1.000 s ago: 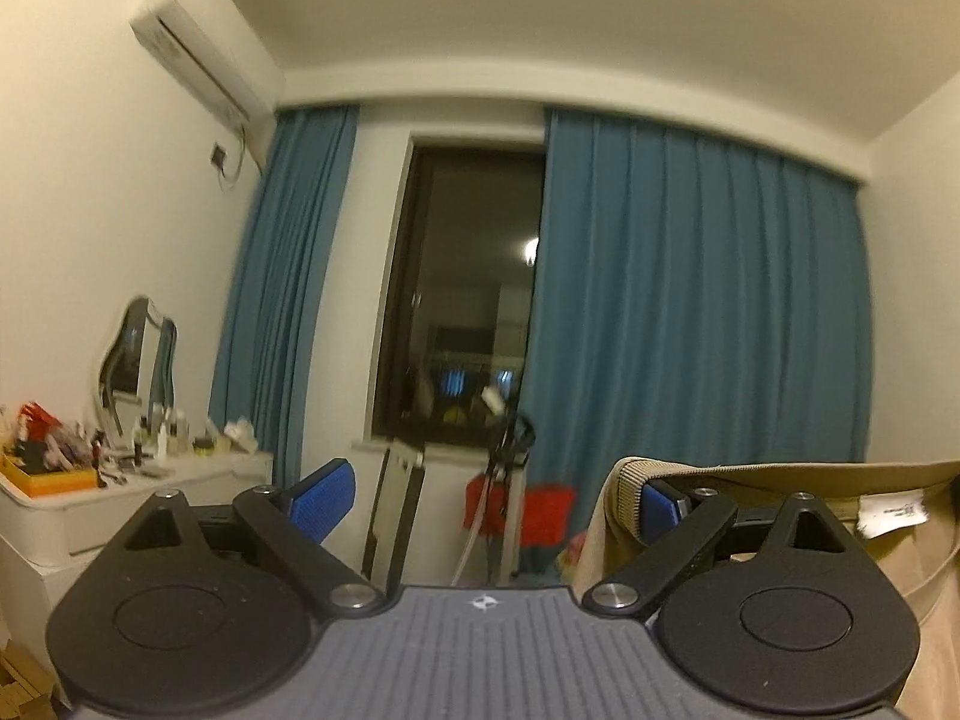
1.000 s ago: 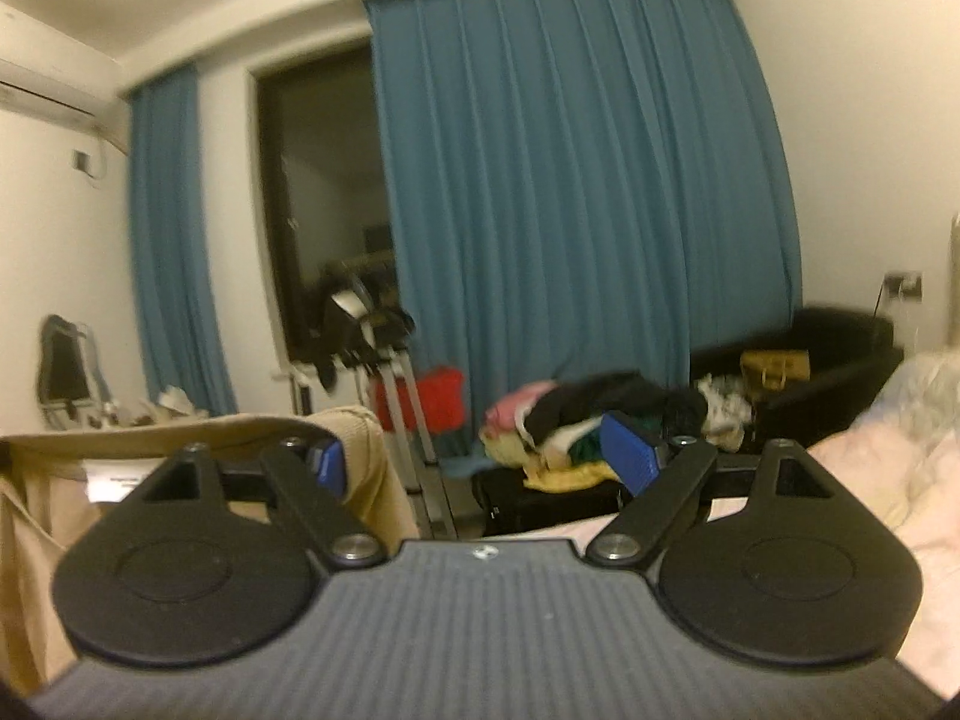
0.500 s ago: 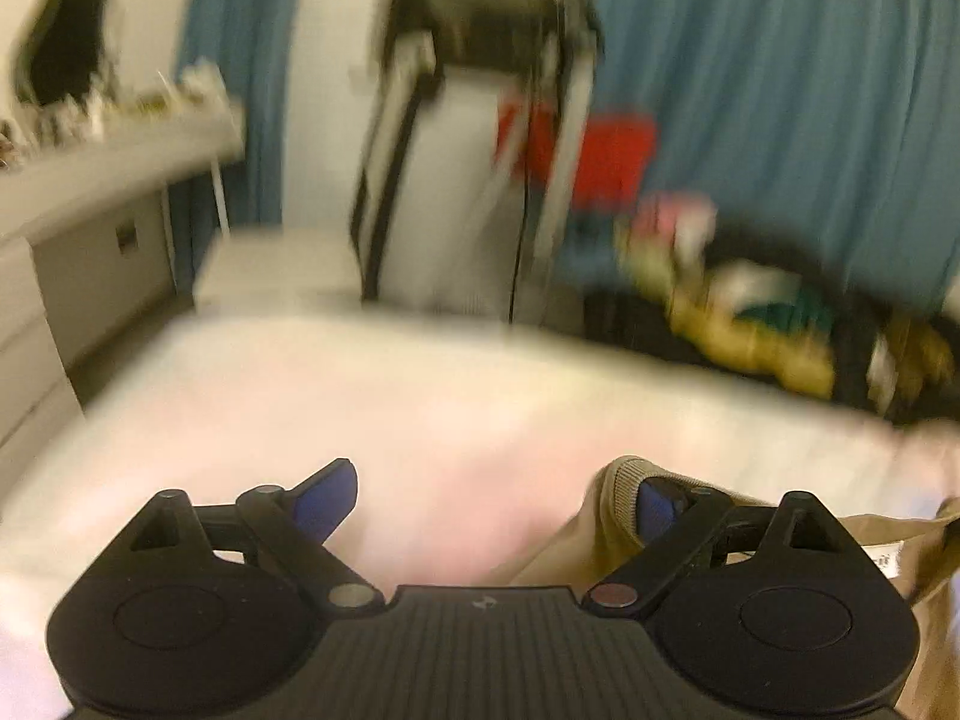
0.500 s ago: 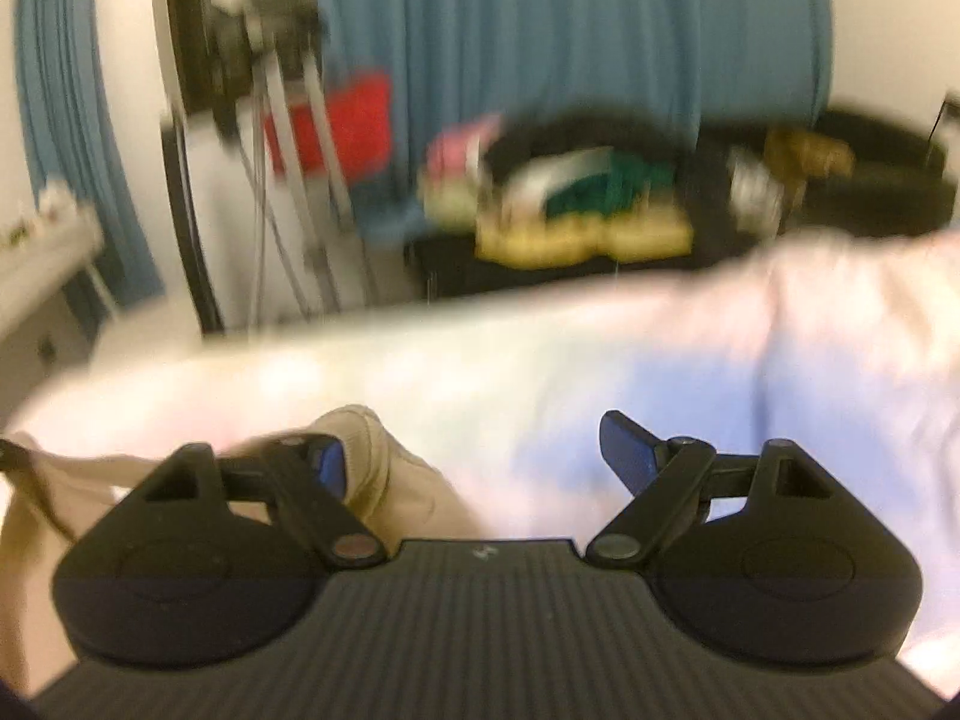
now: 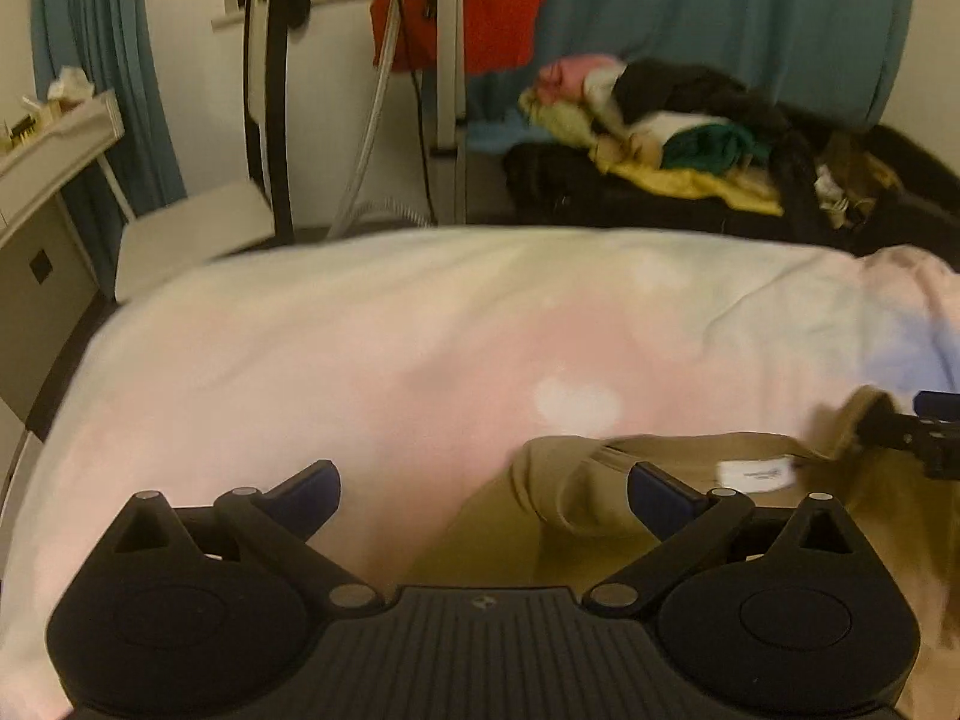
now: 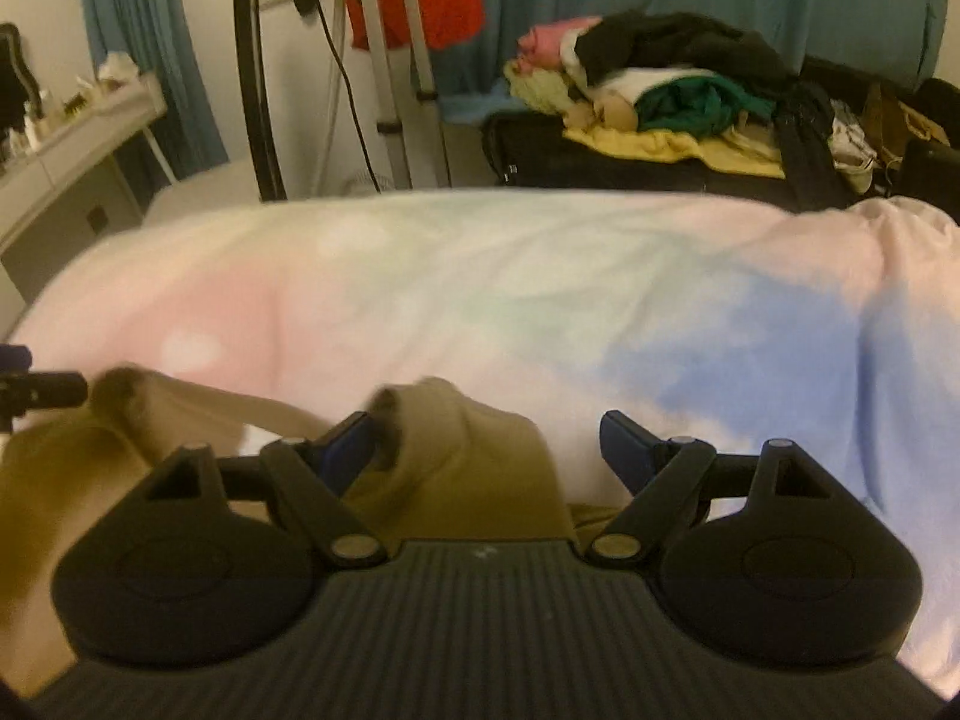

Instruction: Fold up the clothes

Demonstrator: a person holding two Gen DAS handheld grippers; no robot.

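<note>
Khaki garment [image 5: 672, 516] was lying on the pastel bedspread [image 5: 420, 348] in front of me, at the near edge of the bed, with its collar side turned to the far side and a white label [image 5: 757, 473] showing inside the neck. My left gripper [image 5: 483, 495] had its jaws spread wide; the right blue pad [image 5: 660, 495] touched the cloth at the shoulder, the other pad was over bare bedspread, so it pinched nothing. My right gripper [image 6: 492, 450] was also spread, with its left pad [image 6: 348, 444] against a raised fold of the same garment and the other pad over the bedspread. I judged that the two tools sat at the two shoulders because this is the way to lay a top flat and straight before folding; the cloth looked bunched near each pad, not yet smoothed. In the left view I could see the tip of my other tool [image 5: 912, 432] at the far end of the collar, so both were at the same edge. Behind the bed there was a pile of clothes [image 6: 648, 90] on a dark case, probably waiting for their turn. The pictures were a little blurred, so fine wrinkles I could not tell.
</note>
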